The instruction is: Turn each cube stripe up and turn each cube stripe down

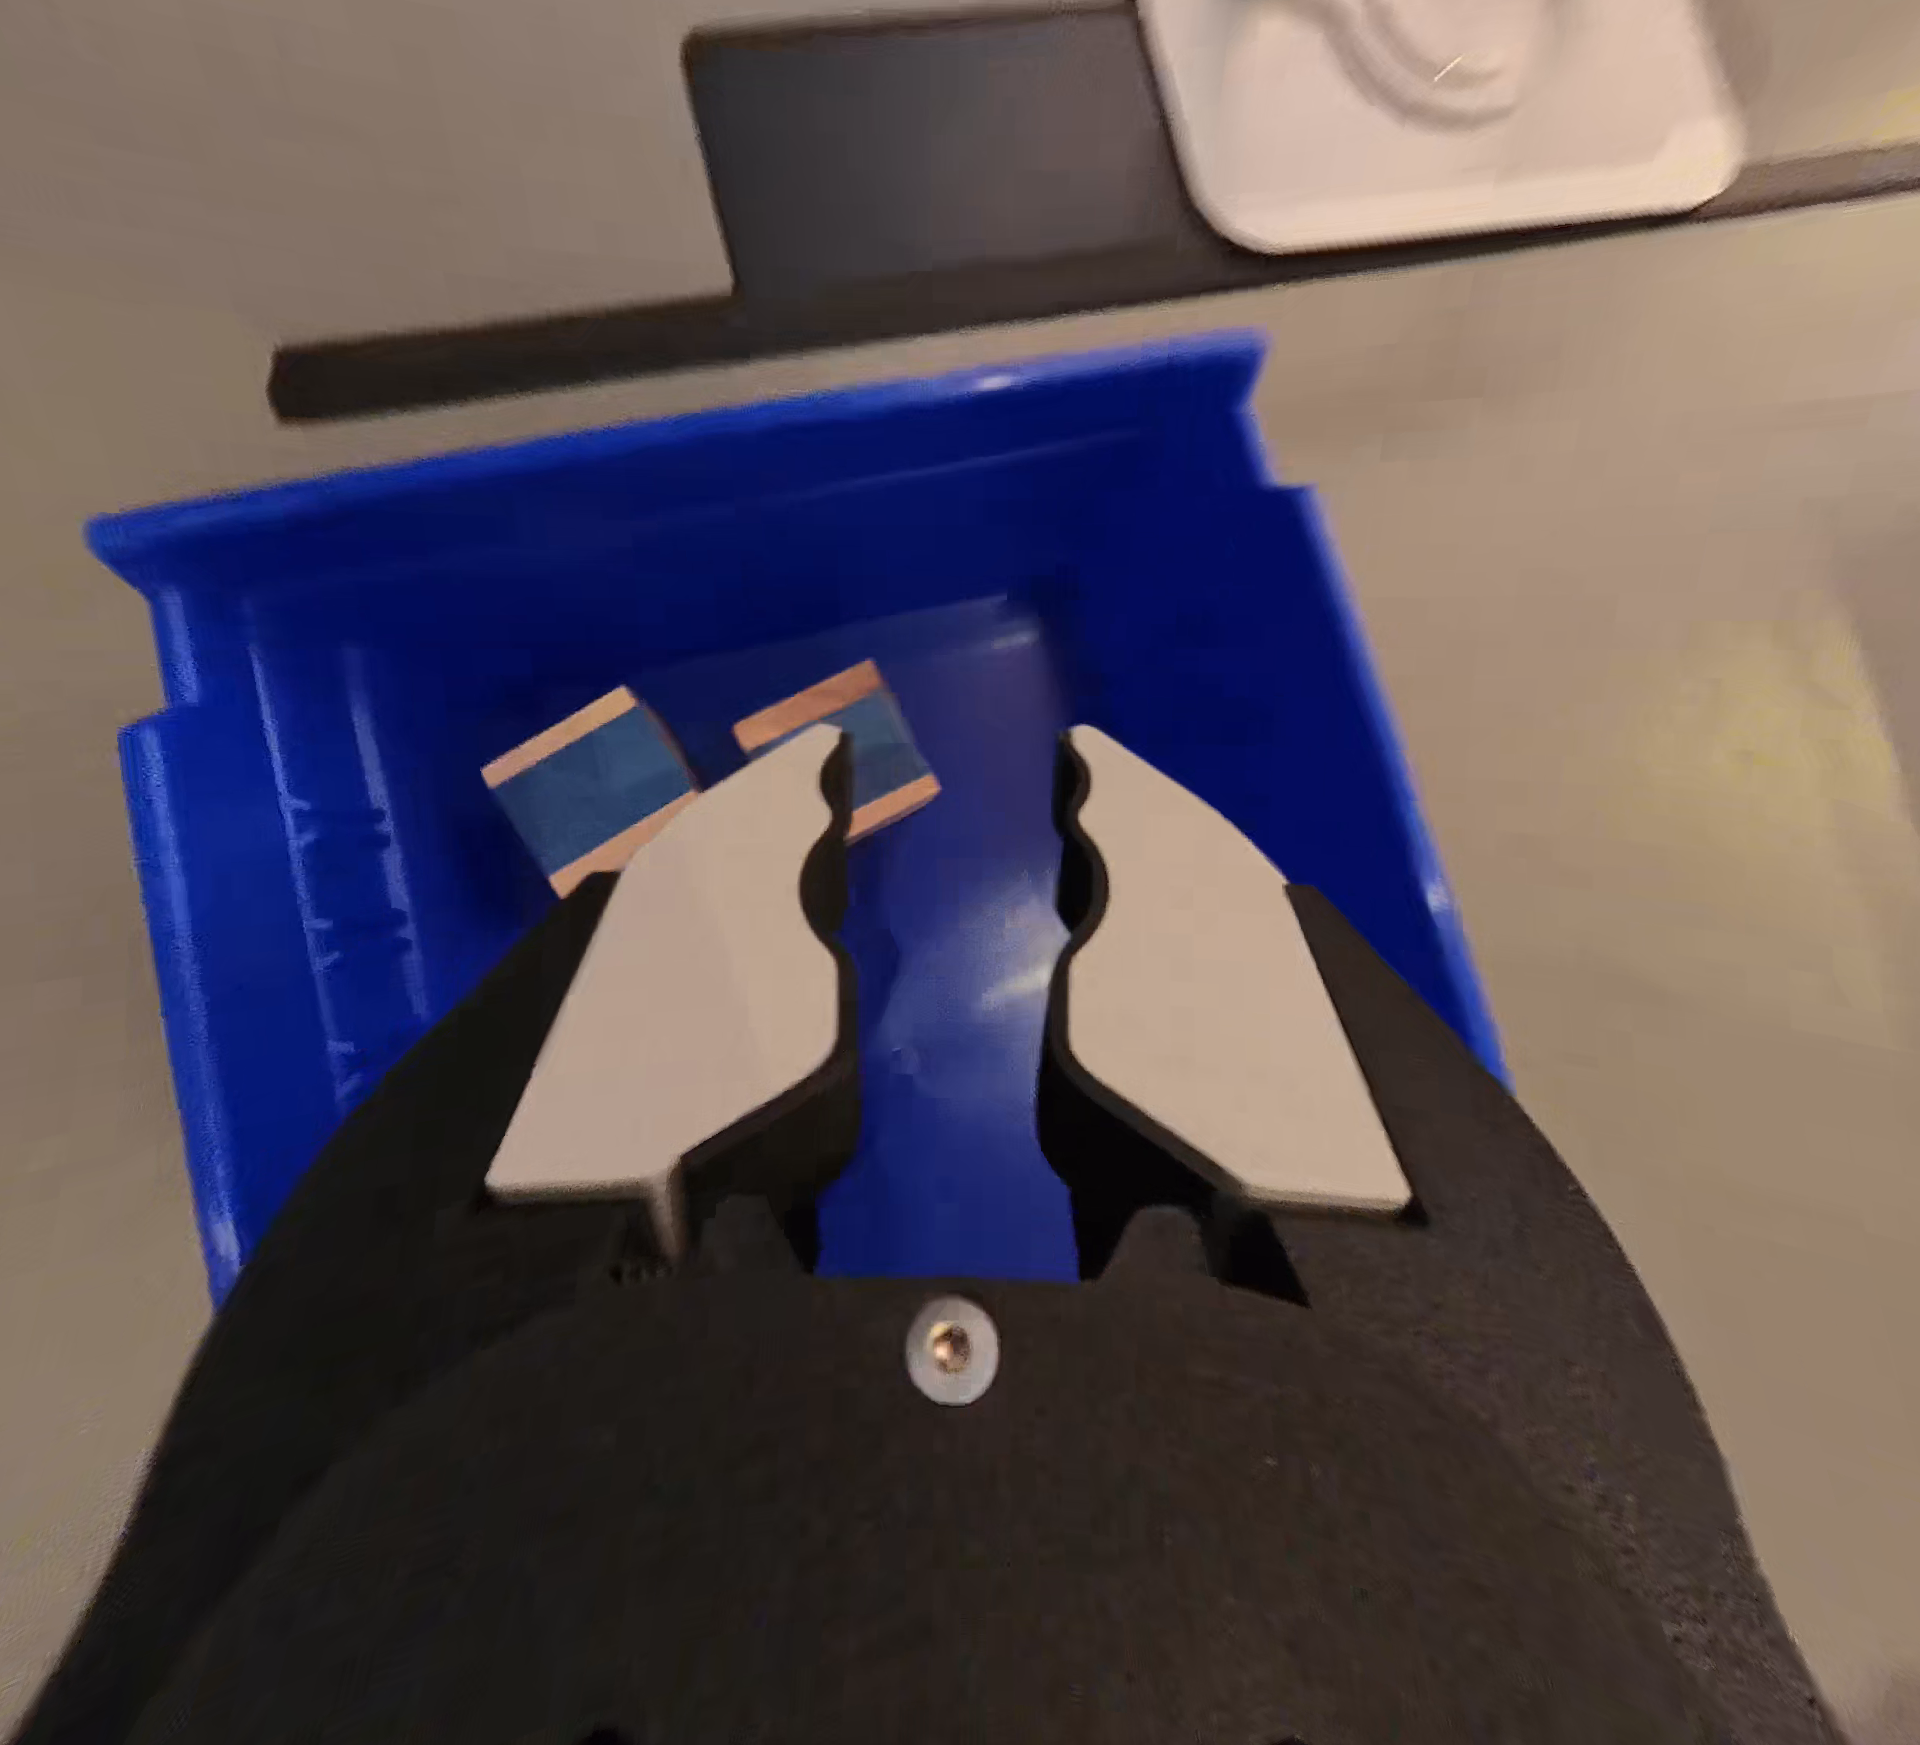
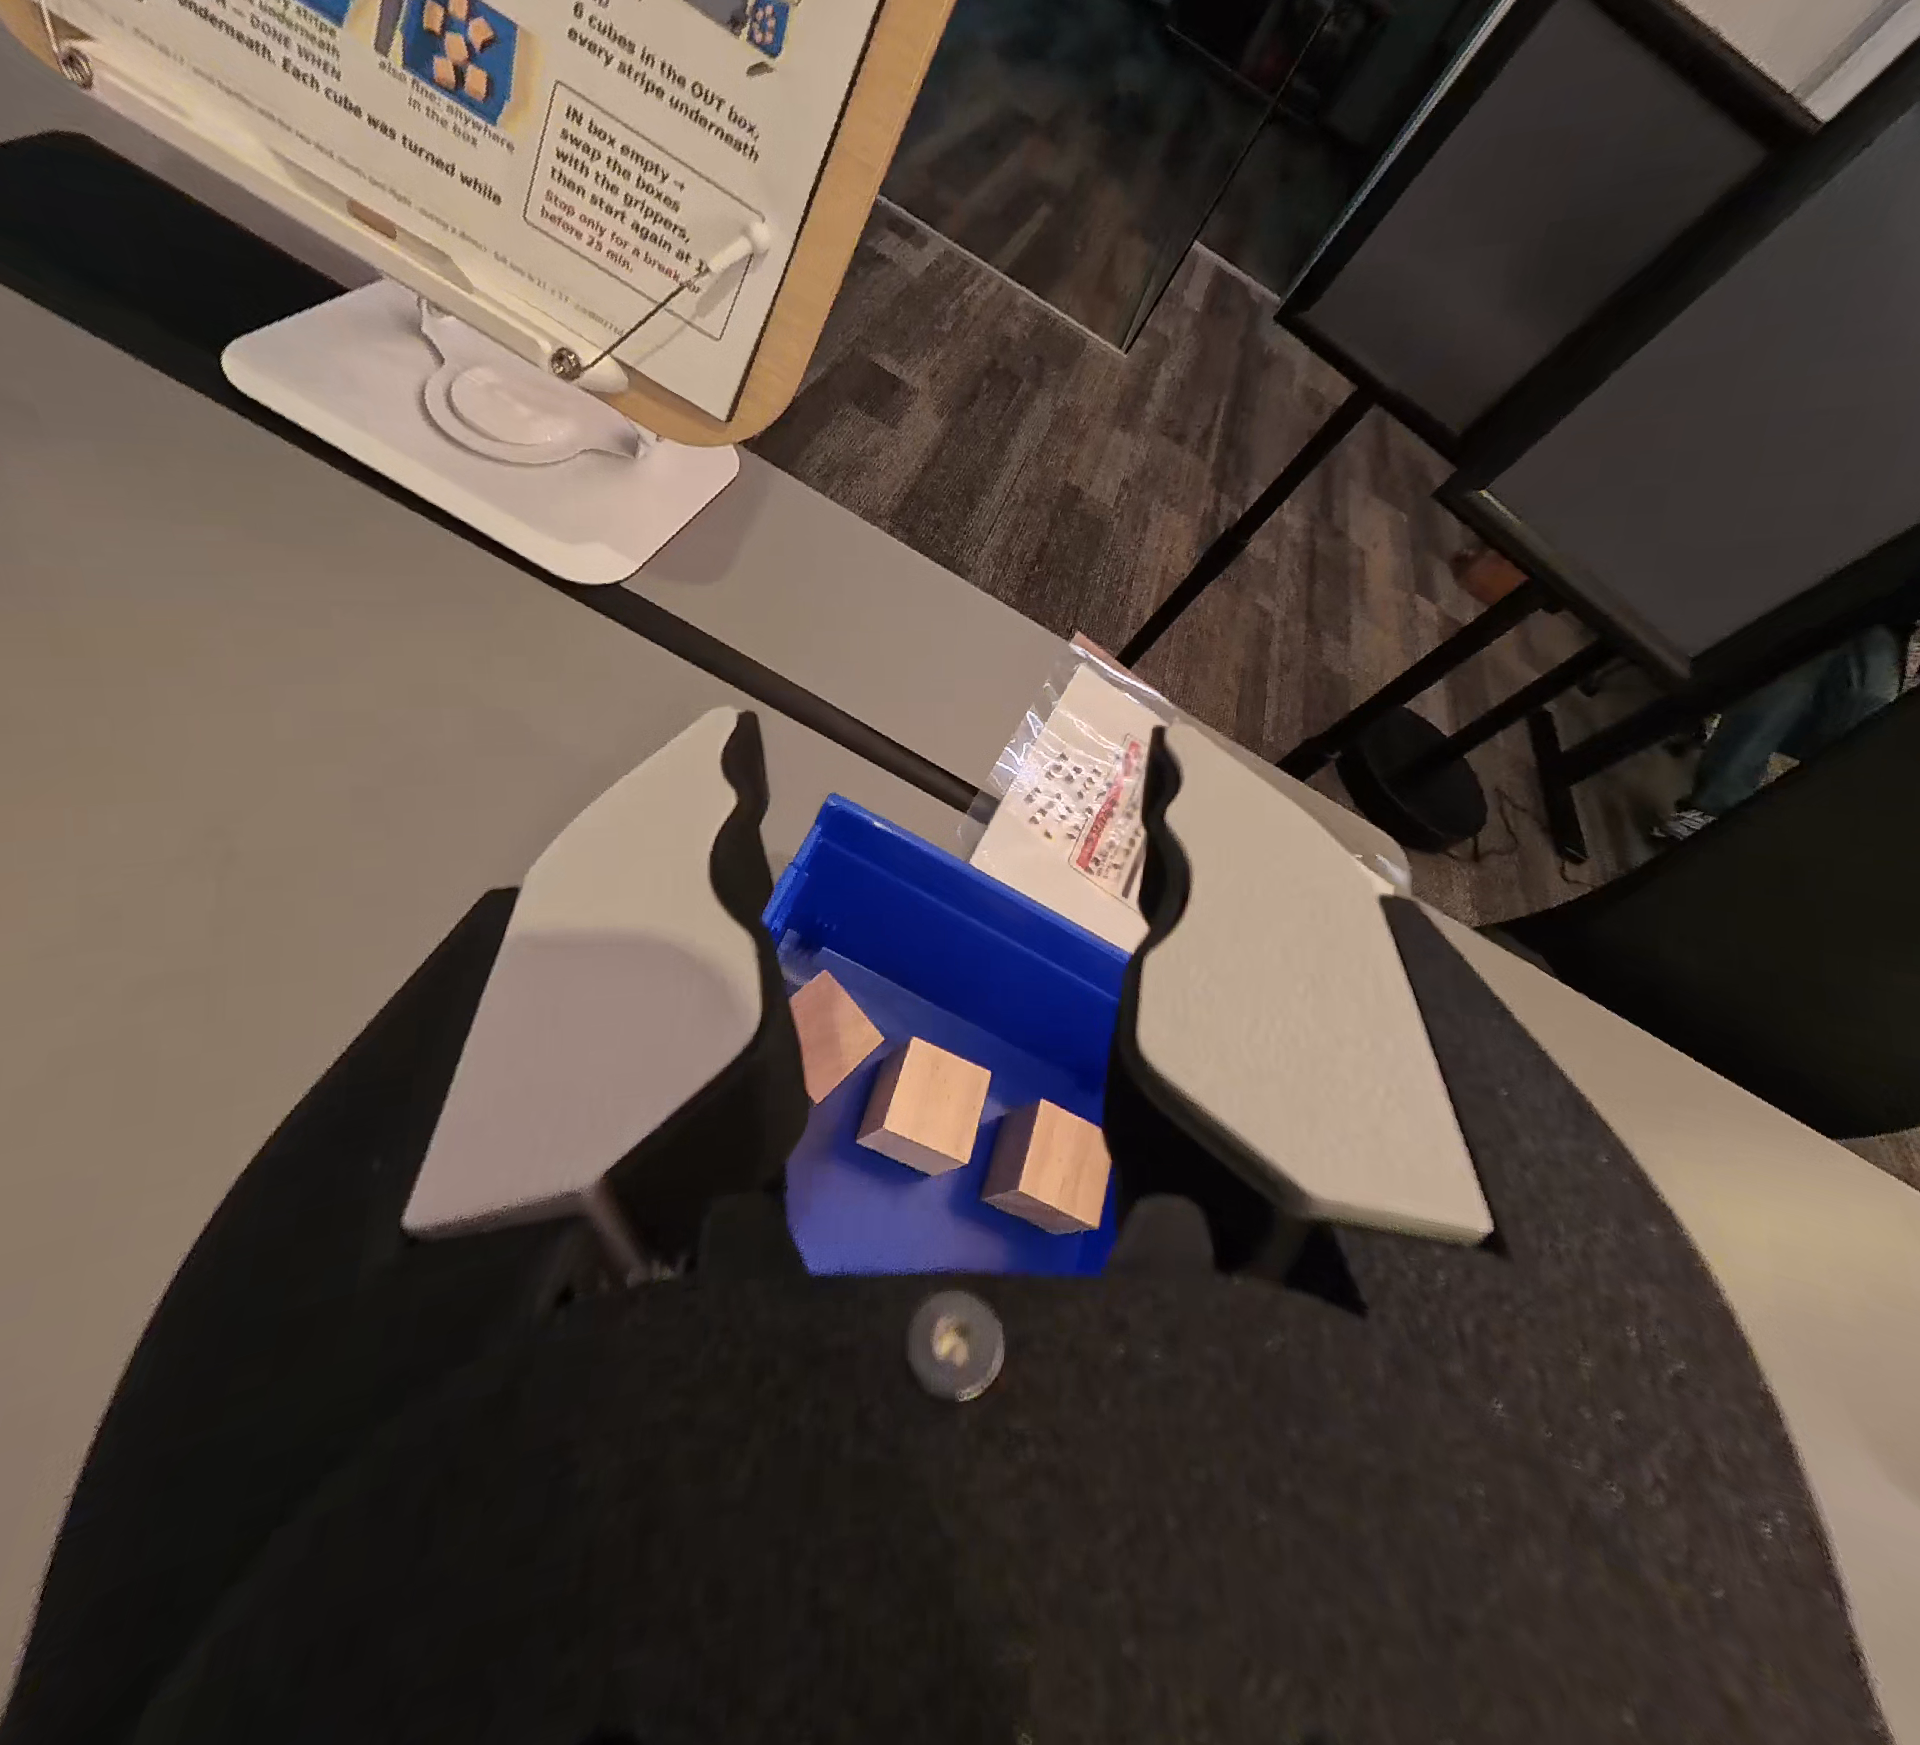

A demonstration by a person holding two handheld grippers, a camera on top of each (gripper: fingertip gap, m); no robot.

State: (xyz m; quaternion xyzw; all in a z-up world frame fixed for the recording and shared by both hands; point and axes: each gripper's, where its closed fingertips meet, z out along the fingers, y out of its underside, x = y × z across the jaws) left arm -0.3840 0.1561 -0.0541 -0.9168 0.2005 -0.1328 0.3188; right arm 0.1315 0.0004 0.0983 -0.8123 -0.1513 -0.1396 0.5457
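Note:
In the left wrist view a blue box holds two wooden cubes with their blue stripes up: one at the left, one partly behind my left fingertip. My left gripper is open and empty above the box floor, just right of that cube. In the right wrist view another blue box holds three plain wooden cubes, no stripe showing: left, middle, right. My right gripper is open and empty, held above this box.
A white stand base carries an instruction board at the back of the grey table; the base also shows in the left wrist view. A dark strip lies behind the left box. A plastic bag lies by the table's edge.

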